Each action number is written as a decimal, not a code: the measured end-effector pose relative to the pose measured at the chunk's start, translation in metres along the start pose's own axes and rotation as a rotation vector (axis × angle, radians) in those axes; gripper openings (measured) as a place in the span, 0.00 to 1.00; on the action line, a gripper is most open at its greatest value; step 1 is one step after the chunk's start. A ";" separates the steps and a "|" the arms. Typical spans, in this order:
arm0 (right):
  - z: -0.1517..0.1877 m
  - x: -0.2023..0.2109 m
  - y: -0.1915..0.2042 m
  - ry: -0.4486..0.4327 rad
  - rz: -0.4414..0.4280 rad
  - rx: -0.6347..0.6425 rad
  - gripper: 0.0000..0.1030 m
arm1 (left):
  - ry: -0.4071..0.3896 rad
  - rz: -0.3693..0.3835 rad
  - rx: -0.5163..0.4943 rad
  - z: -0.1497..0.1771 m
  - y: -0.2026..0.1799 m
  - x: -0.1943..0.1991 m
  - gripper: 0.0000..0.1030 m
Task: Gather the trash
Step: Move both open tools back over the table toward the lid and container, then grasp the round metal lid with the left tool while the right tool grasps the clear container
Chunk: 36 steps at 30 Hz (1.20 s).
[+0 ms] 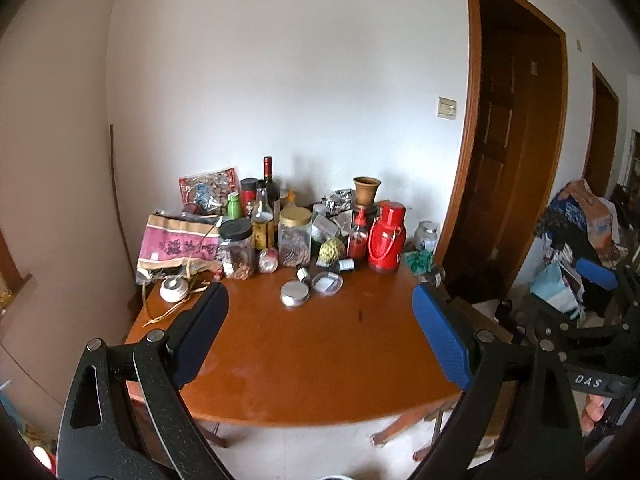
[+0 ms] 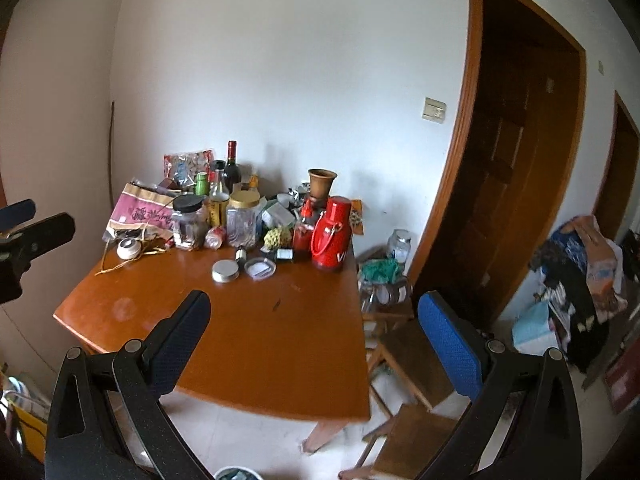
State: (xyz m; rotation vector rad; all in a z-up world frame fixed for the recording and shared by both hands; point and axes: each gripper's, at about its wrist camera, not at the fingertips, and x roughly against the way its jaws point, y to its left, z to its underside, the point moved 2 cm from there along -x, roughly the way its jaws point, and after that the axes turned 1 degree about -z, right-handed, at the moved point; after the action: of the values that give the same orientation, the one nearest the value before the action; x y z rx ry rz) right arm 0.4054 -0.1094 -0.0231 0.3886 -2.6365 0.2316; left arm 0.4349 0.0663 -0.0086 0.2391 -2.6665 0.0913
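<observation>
A wooden table (image 1: 312, 360) carries clutter along its far edge by the wall. Loose straw-coloured strips (image 1: 168, 312) lie at its left edge; they also show in the right wrist view (image 2: 120, 264). A small dark scrap (image 1: 360, 315) lies on the bare tabletop, also seen in the right wrist view (image 2: 277, 304). My left gripper (image 1: 320, 300) is open and empty, held above the table's near half. My right gripper (image 2: 314, 304) is open and empty, over the table's right front part. The rim of a bin (image 2: 238, 473) shows at the bottom edge.
Jars, bottles, a red thermos (image 1: 386, 236), a pink bag (image 1: 180, 246), a metal tin (image 1: 295, 294) and a white round box (image 1: 174, 289) crowd the back. Wooden stools (image 2: 408, 356) stand right of the table. A pile of clothes and bags (image 2: 576, 288) lies beside the doorways.
</observation>
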 end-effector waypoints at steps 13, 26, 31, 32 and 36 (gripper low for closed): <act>-0.026 -0.089 -0.045 0.045 -0.066 -0.025 1.00 | 0.082 -0.072 0.013 -0.016 -0.027 -0.105 0.93; -0.036 -0.197 -0.020 0.221 -0.093 -0.148 1.00 | 0.245 -0.011 -0.020 -0.018 0.032 -0.241 0.93; -0.037 -0.260 -0.005 0.292 -0.097 -0.209 1.00 | 0.345 0.061 -0.025 -0.013 0.057 -0.319 0.93; -0.036 -0.277 -0.001 0.312 -0.098 -0.222 1.00 | 0.371 0.074 -0.020 -0.009 0.063 -0.337 0.93; -0.024 -0.336 0.009 0.389 -0.065 -0.255 0.94 | 0.487 0.112 0.000 0.017 0.080 -0.400 0.93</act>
State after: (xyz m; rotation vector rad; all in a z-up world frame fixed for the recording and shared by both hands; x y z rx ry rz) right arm 0.6993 -0.0171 -0.1604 0.3063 -2.2311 -0.0487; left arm 0.7650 0.2047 -0.2061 0.0555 -2.1927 0.1619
